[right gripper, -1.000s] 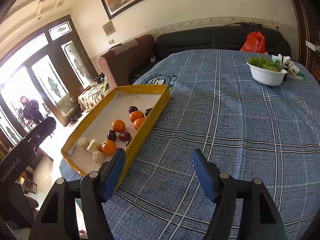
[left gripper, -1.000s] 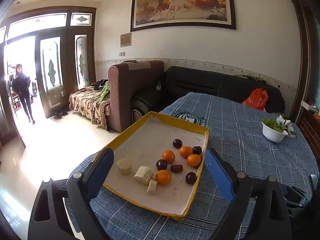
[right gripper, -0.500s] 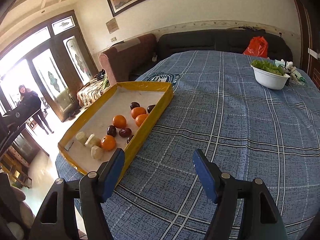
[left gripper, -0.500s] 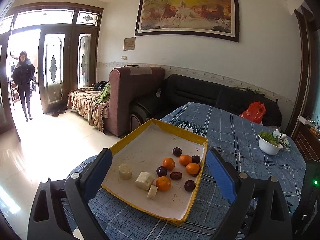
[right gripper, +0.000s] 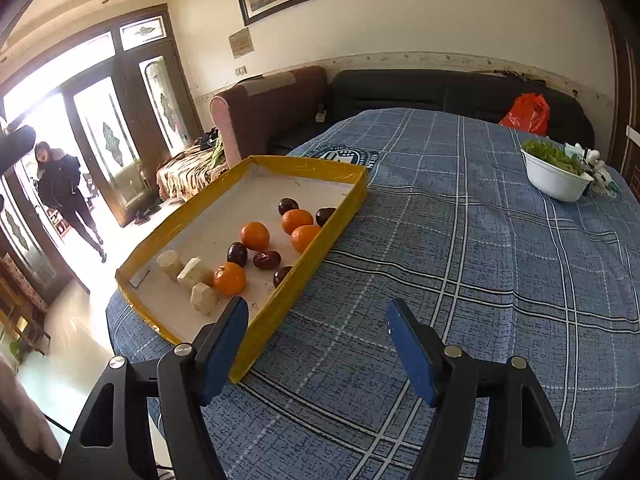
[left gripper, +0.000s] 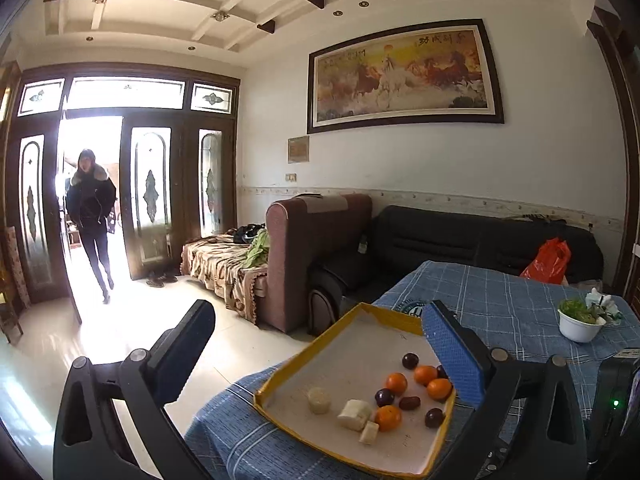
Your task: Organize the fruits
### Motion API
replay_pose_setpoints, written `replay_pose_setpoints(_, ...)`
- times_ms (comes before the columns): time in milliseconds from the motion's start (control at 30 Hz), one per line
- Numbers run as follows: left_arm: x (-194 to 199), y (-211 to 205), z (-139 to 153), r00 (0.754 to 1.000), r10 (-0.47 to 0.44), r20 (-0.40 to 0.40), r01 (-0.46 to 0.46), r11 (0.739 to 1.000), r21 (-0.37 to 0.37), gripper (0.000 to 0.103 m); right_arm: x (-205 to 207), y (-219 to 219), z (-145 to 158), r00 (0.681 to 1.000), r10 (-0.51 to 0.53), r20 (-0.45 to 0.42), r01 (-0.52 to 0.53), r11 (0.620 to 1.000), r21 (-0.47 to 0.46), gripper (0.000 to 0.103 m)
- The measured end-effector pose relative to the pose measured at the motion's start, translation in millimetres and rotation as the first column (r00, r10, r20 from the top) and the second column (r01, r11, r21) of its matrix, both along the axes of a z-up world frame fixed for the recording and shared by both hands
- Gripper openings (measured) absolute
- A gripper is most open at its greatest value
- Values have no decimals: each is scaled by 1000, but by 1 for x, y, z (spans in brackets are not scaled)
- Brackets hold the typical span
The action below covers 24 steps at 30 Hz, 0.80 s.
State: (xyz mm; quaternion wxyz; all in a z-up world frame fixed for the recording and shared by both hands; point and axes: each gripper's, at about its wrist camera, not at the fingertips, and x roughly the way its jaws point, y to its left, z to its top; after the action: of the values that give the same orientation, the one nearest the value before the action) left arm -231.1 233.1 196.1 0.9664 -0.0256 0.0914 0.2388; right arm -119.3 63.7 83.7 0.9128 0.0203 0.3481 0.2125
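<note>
**Fruit gathered in the yellow tray, both claws spread and bare**

Nearest the right wrist camera: right gripper spread wide with nothing between the pads, poised over the blue plaid tablecloth just off the near corner of the yellow tray. Left gripper likewise spread and holding nothing, raised above the tray's near edge, pointed more at the room than at the fruit.

Inside the tray, toward its right wall: four oranges mixed among dark dates, some touching, none sorted by kind. Closer to the tray's near-left corner: three pale cut pieces, likely banana, bunched together. Probably corralled here so nothing rolls off the table. Fits either a finished gathering or a sorting yet to come.

Beyond the tray's far right: white bowl of greens, well apart.
</note>
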Motion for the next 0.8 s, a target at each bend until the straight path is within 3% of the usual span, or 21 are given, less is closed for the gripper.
replay_pose_setpoints(233, 12, 8, -16, 999, -15, -51, 13, 999, -32, 103, -4, 13, 3, 999, 31, 25, -31, 999, -21, 77)
replay_pose_setpoints(433, 38, 25, -42, 979, -101, -177, 76, 987, -142, 103, -6, 25, -3, 999, 51, 15, -50, 998, -41, 78)
replay_pose_setpoints(800, 43, 42, -64, 963, -136, -233, 78, 967, -241, 103, -8, 43, -8, 997, 72, 7, -71, 994, -79, 80)
